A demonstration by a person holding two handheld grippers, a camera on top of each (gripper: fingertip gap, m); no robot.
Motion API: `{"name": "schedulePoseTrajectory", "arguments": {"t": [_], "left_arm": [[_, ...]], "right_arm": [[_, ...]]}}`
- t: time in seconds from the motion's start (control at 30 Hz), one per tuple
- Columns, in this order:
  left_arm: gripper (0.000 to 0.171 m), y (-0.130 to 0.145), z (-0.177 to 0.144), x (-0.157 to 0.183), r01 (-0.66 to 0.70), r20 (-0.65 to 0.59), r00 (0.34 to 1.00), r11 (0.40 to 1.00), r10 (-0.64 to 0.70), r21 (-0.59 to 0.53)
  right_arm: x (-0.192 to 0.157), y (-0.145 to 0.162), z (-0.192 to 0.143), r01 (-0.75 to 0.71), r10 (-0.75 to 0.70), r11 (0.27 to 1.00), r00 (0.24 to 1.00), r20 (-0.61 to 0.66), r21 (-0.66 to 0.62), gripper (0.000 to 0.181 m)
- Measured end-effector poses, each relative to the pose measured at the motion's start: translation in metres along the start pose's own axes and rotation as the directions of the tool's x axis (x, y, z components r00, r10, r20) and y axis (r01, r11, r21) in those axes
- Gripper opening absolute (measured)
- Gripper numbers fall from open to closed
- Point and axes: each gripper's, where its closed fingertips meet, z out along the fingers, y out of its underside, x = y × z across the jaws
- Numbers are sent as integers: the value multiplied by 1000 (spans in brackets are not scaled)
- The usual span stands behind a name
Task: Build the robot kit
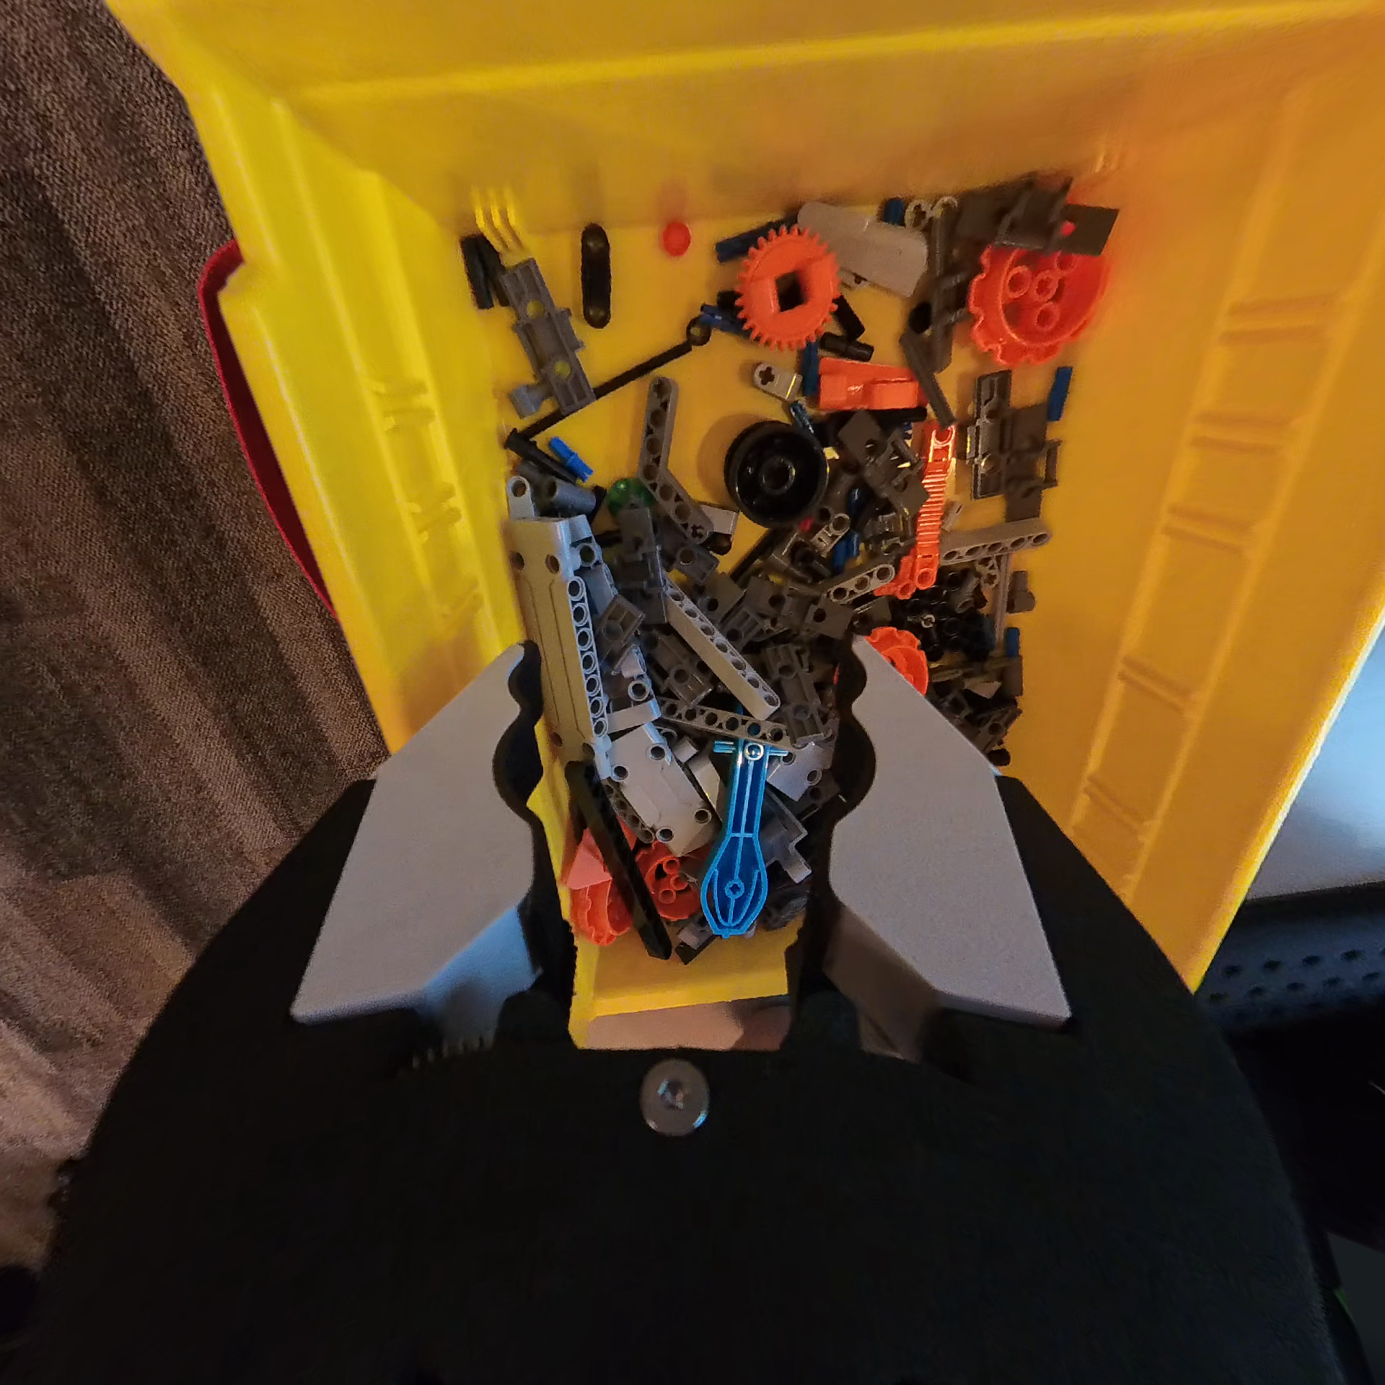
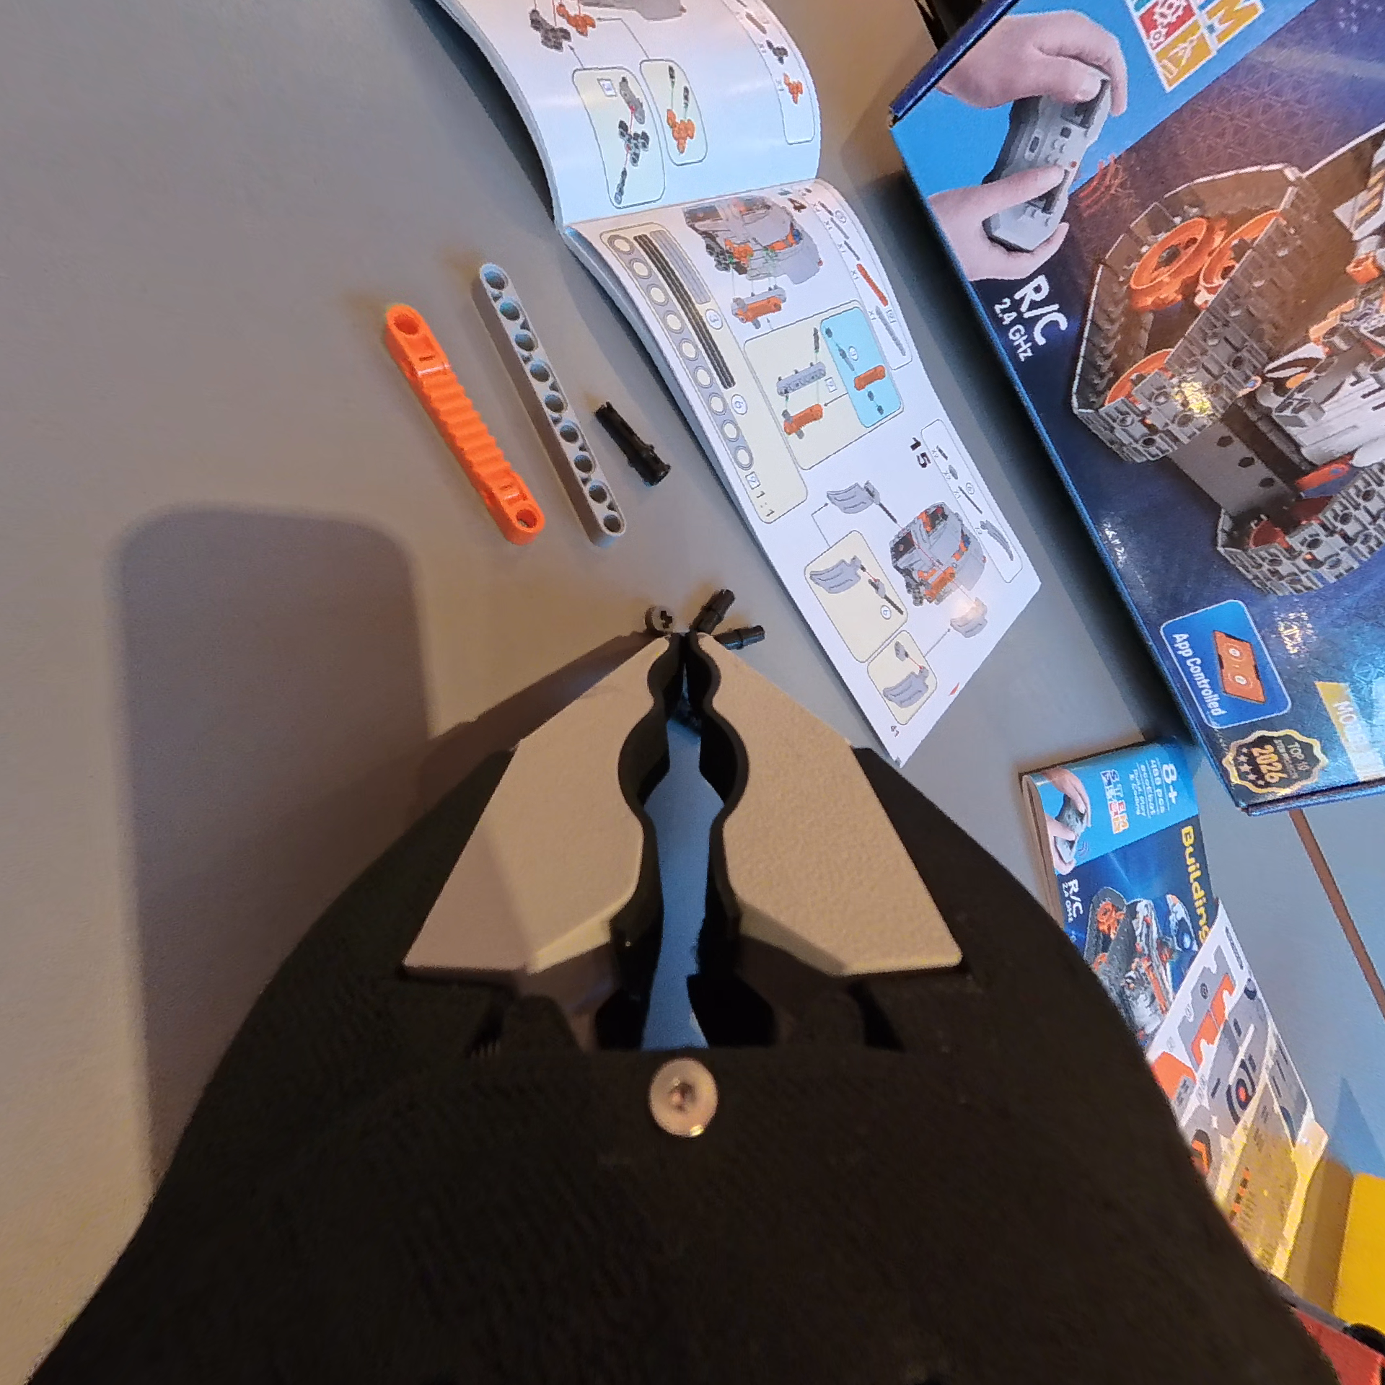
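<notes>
Tips of the right gripper (image 2: 678,643) meet, or very nearly meet, just above the matte grey tabletop (image 2: 225,225). Something small and dark sits in the slit behind them, but whether they pinch it cannot be told. Right at the tips lie a small grey stud-like connector (image 2: 659,616) and two short black plastic pins (image 2: 725,619), loose and close together. A little farther off, three pieces lie side by side and apart from one another: an orange toothed plastic rack (image 2: 461,423), a long light-grey beam with a row of round holes (image 2: 551,405) and one more black pin (image 2: 632,444). Beyond these an open instruction booklet (image 2: 809,420) shows building diagrams. To its right lie a large blue cardboard box printed with a tracked grey-and-orange model (image 2: 1199,375) and a smaller blue leaflet (image 2: 1124,862). The left gripper (image 1: 689,656) is spread wide and grips nothing visible, its jaws standing either side of the near end of a deep yellow plastic bin (image 1: 749,112). Between them a translucent blue paddle-shaped piece (image 1: 738,847) tops a dense heap of grey, black and orange building parts (image 1: 749,599). Deeper in lie a black wheel (image 1: 776,472) and an orange gear (image 1: 787,296). So a few parts lie out on the table, while most are in the bin.
</notes>
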Motion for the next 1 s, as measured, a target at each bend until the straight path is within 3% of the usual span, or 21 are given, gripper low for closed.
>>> {"name": "schedulePoseTrajectory", "arguments": {"t": [0.23,0.43,0.5,0.57,0.6,0.73,1.0], "left_arm": [[83,12,16,-6,47,34,998,994,-44,-94],[79,16,35,-6,64,33,998,981,-59,-183],[74,13,38,-9,62,55,997,981,-53,-184],[52,12,39,-20,98,119,990,976,-75,-192],[50,10,40,-21,104,131,988,976,-80,-193],[58,7,47,-11,52,100,994,975,-31,-216],[57,-11,52,13,-26,-20,1000,987,24,-157]], "right_arm": [[-1,0,-1,8,-8,1000,1000,3,0,0],[-4,-3,-1,27,-27,1000,1000,10,1,0],[-5,-3,-1,33,-33,999,999,9,0,0],[-5,-3,-1,33,-33,999,999,10,0,0],[-5,-3,-1,33,-33,999,999,11,0,0],[-5,-4,-1,32,-32,999,999,13,3,0],[-6,-4,0,27,-27,1000,1000,15,7,0]]}}
